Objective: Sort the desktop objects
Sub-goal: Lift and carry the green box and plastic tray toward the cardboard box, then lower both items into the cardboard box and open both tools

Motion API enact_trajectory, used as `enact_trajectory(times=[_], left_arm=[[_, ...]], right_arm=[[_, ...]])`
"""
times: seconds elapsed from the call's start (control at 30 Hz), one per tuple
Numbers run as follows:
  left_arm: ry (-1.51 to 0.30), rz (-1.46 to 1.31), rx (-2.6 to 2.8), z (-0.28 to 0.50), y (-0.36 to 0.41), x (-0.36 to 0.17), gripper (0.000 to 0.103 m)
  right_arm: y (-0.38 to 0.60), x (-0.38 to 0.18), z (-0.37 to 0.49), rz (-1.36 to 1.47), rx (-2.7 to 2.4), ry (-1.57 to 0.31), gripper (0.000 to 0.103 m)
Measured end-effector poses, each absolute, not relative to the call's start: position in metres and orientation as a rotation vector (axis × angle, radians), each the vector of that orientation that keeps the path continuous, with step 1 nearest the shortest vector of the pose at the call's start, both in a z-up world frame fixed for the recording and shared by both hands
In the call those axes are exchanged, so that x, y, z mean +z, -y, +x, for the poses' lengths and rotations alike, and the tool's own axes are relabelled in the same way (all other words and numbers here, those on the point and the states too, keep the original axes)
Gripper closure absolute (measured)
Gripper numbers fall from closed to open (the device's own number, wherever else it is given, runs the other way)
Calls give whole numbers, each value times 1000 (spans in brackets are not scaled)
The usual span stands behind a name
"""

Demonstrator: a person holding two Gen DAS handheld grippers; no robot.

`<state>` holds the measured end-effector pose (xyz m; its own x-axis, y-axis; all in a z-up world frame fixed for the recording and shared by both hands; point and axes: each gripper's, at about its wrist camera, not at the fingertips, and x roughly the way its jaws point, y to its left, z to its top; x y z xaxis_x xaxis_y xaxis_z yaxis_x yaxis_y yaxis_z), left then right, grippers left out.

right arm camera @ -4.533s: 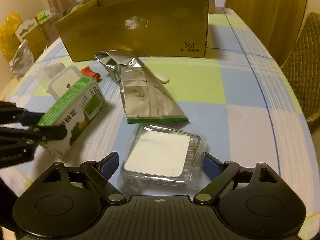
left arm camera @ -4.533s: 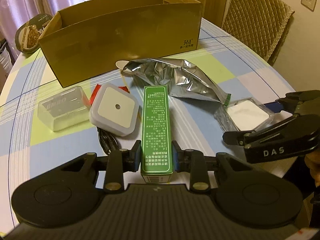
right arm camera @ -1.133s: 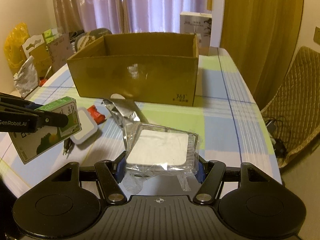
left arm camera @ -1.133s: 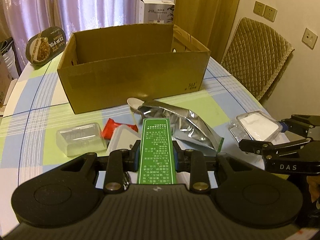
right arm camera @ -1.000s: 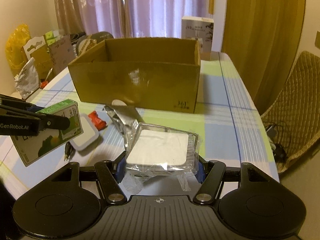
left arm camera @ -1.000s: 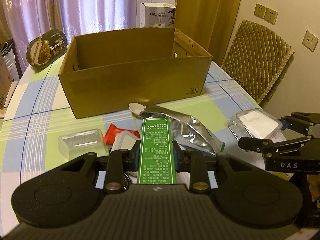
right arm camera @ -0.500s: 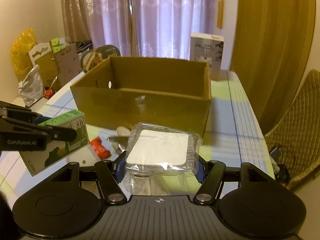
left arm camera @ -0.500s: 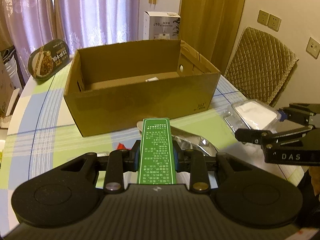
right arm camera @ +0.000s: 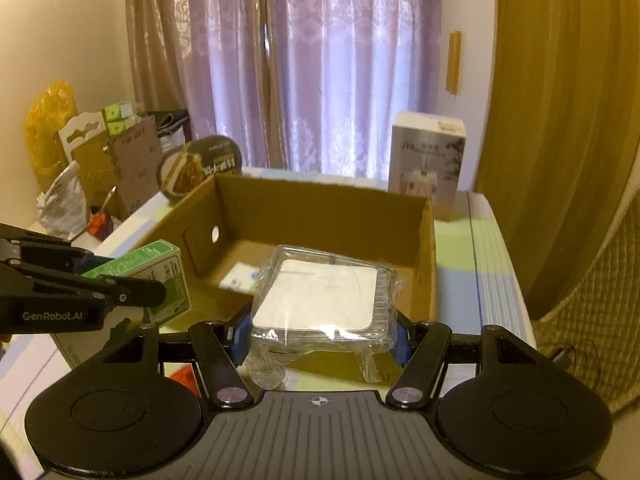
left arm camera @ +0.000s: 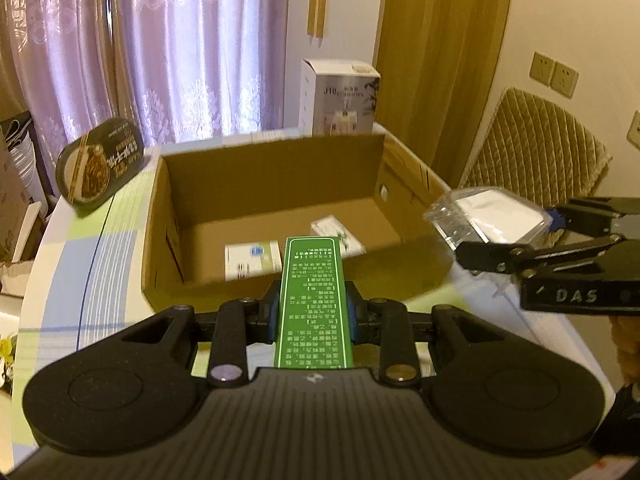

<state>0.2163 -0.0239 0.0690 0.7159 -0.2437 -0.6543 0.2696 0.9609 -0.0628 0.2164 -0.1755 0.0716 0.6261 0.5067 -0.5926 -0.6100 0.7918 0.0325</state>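
Observation:
My left gripper (left arm camera: 313,306) is shut on a long green box (left arm camera: 314,300), held in the air over the near wall of the open cardboard box (left arm camera: 280,168). My right gripper (right arm camera: 320,332) is shut on a clear plastic pack with a white pad inside (right arm camera: 320,296), also raised above the near wall of the cardboard box (right arm camera: 424,256). Each gripper shows in the other view: the right gripper (left arm camera: 516,240) with its clear pack (left arm camera: 492,212), the left gripper (right arm camera: 120,284) with the green box (right arm camera: 156,276). Two small white boxes (left arm camera: 252,258) lie on the cardboard box floor.
Behind the cardboard box stand a white carton (left arm camera: 340,96) and a dark oval noodle bowl (left arm camera: 100,166). A quilted chair (left arm camera: 536,152) is at the right. A red packet (right arm camera: 184,380) peeks out below my right gripper. Bags and cartons (right arm camera: 80,168) crowd the left.
Both grippers have lifted their items off the table and carried them forward and up to the cardboard box, so its inside now shows.

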Motion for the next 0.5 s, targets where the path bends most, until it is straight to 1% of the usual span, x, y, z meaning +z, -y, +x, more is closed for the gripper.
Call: enact_trajectory(times=[0.27,0.5], left_arm=[[-680,32,-287,265,25,84,78],[-698,6,-288,308,28,77,78]], right_arm=[[158,75,264,-167,646,-621,41],[148,64,300,-169,628,-655,41]])
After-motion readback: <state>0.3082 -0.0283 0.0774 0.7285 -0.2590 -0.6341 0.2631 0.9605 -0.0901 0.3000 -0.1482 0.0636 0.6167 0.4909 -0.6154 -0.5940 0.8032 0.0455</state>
